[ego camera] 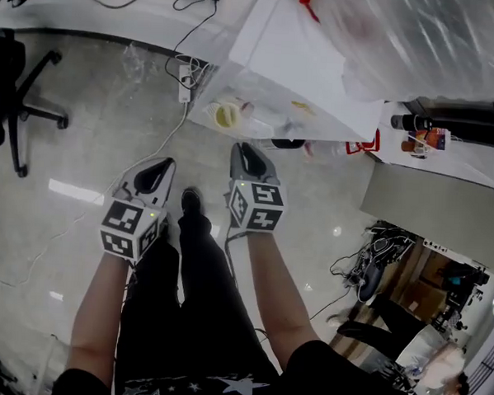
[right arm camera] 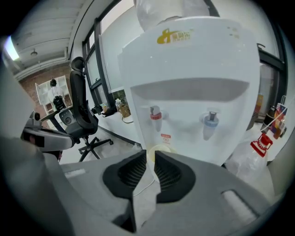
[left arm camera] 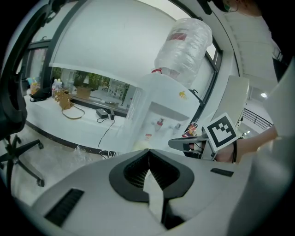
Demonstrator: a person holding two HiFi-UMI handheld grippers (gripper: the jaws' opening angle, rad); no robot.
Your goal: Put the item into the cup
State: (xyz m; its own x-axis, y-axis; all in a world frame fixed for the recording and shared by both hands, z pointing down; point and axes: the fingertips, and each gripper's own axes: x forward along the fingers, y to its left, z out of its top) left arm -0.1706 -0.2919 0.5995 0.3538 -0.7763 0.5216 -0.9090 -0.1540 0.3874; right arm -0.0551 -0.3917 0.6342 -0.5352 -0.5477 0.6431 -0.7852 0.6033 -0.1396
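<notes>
Head view: both grippers are out front over a shiny floor (ego camera: 77, 134), well short of the water dispenser (ego camera: 303, 63). The left gripper (ego camera: 159, 170) sits just left of the right gripper (ego camera: 248, 154). The yellowish cup (ego camera: 226, 115) is on the dispenser's drip ledge, close to its left edge. A power strip (ego camera: 185, 82) and its cable lie on the floor just left of the cup. An office chair (ego camera: 21, 98) is off at the far left, with plenty of bare floor between.

Left gripper view: the jaws are pressed together, tips touching, with nothing in them. The big wrapped bottle (left arm camera: 184, 44) tops the dispenser.

Right gripper view: the jaws are a narrow crack apart and empty, with the cup showing through the gap, below the red tap (right arm camera: 156, 114). The blue tap (right arm camera: 210, 120) is to its right. I can't spot the item anywhere.
</notes>
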